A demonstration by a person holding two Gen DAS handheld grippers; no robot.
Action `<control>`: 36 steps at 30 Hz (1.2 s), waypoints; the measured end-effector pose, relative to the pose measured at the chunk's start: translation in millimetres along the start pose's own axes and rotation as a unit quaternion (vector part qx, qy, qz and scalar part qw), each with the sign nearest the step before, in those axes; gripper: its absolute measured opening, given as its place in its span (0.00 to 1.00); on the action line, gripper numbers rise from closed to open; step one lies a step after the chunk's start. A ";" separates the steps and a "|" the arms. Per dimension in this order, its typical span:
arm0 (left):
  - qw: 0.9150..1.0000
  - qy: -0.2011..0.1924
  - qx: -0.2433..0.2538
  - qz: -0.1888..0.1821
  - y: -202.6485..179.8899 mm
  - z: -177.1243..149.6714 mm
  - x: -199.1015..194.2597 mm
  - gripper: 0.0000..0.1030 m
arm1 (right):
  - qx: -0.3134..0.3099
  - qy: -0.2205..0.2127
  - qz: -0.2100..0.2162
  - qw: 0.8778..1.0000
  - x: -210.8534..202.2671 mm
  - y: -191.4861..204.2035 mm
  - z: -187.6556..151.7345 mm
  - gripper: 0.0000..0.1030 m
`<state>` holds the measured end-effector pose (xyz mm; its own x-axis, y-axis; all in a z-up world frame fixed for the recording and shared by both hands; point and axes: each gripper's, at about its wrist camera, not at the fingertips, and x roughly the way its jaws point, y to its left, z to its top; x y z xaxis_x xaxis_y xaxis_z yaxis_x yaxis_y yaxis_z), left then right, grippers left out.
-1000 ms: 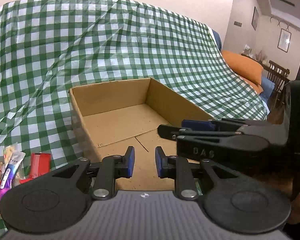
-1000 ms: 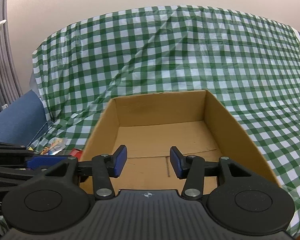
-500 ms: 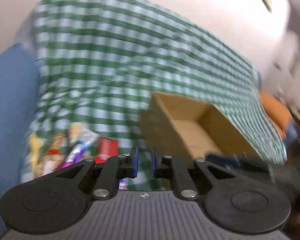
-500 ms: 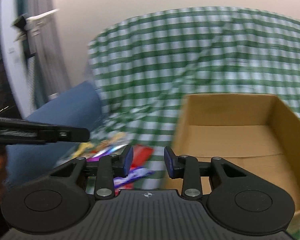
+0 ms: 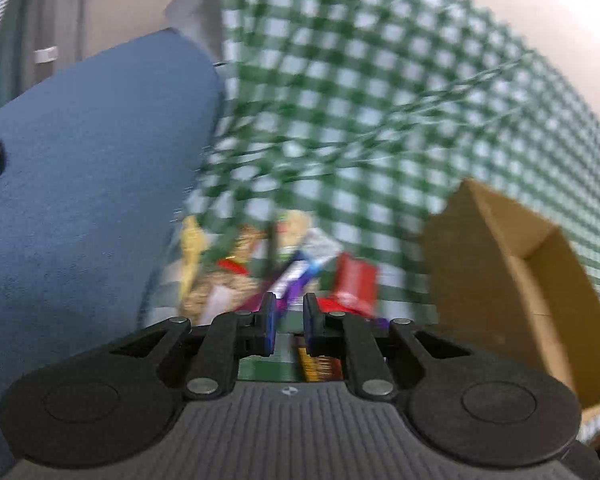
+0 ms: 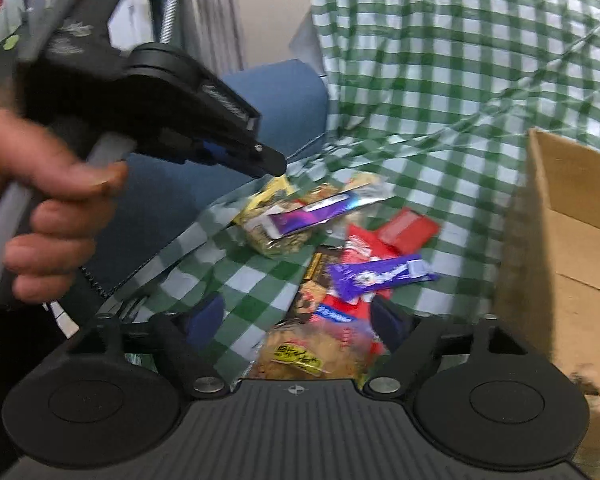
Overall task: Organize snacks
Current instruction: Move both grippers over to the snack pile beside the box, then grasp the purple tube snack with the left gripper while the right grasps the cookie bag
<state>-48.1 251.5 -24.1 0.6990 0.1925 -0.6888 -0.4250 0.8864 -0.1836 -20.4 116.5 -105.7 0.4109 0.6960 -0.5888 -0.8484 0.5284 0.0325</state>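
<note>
the left gripper (image 5: 286,312) is nearly closed, with nothing held between its jaws, and has been swung away from the box toward the snack pile (image 6: 332,256). the pile is spread on the checked cloth (image 6: 440,92), left of the cardboard box (image 6: 564,248), which looks empty. a purple bar (image 6: 380,276) lies on top near the middle. the right gripper (image 6: 296,316) has just been opened wide and is pointed down over the near snacks, but nothing is gripped yet. a first snack is probably about to be picked.
</note>
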 end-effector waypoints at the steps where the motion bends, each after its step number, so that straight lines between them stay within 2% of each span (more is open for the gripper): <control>1: 1.000 0.005 -0.003 0.008 3.2 -0.6 3.5 0.13 | -0.004 0.003 -0.002 1.000 4.5 1.1 -2.7 0.85; 3: 1.000 0.015 -0.007 0.008 7.0 1.5 7.9 0.16 | -0.012 0.014 0.000 1.000 21.6 1.5 -4.6 0.85; 6: 1.000 0.026 0.004 0.011 6.7 3.6 19.8 0.30 | -0.011 0.029 0.008 0.999 45.3 -0.5 2.2 0.86; 8: 0.999 0.035 0.020 0.017 2.2 3.6 28.8 0.38 | -0.011 0.029 0.017 0.999 58.7 -0.2 8.9 0.91; 11: 0.997 0.049 0.055 0.034 -9.1 2.3 43.9 0.48 | -0.021 0.046 0.012 0.999 84.2 4.8 17.0 0.91; 16: 0.993 0.049 0.100 0.047 -26.7 1.2 61.5 0.57 | -0.051 0.079 -0.004 0.996 125.2 10.9 28.5 0.91; 21: 0.986 0.060 0.137 0.067 -44.1 2.0 83.8 0.58 | -0.042 0.093 0.004 0.995 154.7 14.2 43.9 0.89; 25: 0.983 0.072 0.155 0.072 -52.2 2.4 101.6 0.58 | -0.032 0.093 0.019 0.995 181.8 12.3 62.4 0.79; 28: 0.980 0.076 0.163 0.079 -55.3 1.7 110.0 0.60 | -0.026 0.092 0.026 0.995 200.1 7.2 75.0 0.75; 30: 0.981 0.077 0.159 0.077 -55.0 3.1 112.3 0.60 | -0.025 0.086 0.029 0.996 191.6 6.9 71.1 0.71; 33: 0.982 0.077 0.156 0.078 -54.8 4.3 113.9 0.61 | -0.021 0.082 0.034 0.996 202.7 6.2 79.0 0.68; 35: 0.982 0.077 0.155 0.079 -56.0 4.2 112.8 0.61 | -0.017 0.075 0.037 0.996 175.4 11.3 54.9 0.67; 36: 0.982 0.077 0.155 0.078 -56.2 4.3 113.6 0.61 | -0.015 0.071 0.037 0.997 177.8 8.8 57.3 0.66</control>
<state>57.7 225.4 -89.0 0.5335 0.2922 -0.7937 -0.3076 0.9412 0.1398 64.3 272.7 -163.9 0.2977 0.6556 -0.6939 -0.8851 0.4620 0.0567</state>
